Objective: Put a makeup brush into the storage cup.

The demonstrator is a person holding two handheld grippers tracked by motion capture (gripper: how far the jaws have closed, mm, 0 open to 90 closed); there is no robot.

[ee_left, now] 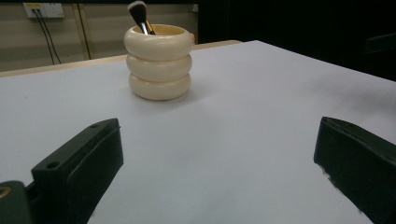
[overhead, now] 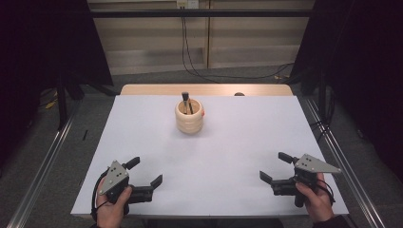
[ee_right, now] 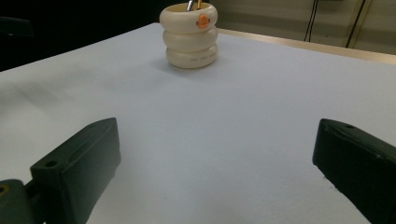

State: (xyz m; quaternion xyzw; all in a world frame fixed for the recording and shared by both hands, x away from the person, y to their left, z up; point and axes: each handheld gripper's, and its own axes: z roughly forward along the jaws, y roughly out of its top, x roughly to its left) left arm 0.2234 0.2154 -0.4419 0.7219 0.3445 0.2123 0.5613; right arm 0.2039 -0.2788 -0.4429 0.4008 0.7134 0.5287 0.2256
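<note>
Both jaw pairs are held open, empty. The brush (overhead: 185, 99) in the ribbed holder (overhead: 189, 118) is judged light, probably slippery-handled; the exposed stem should be gripped.

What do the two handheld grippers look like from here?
Both the left gripper and the right gripper have black bodies with two blocky black jaws, and each carries a grey three-cornered plate with small holes on top. A black cable loops from the left one.

Brush (ee_right: 193, 5) tops cut off by the right gripper view's upper edge
</note>
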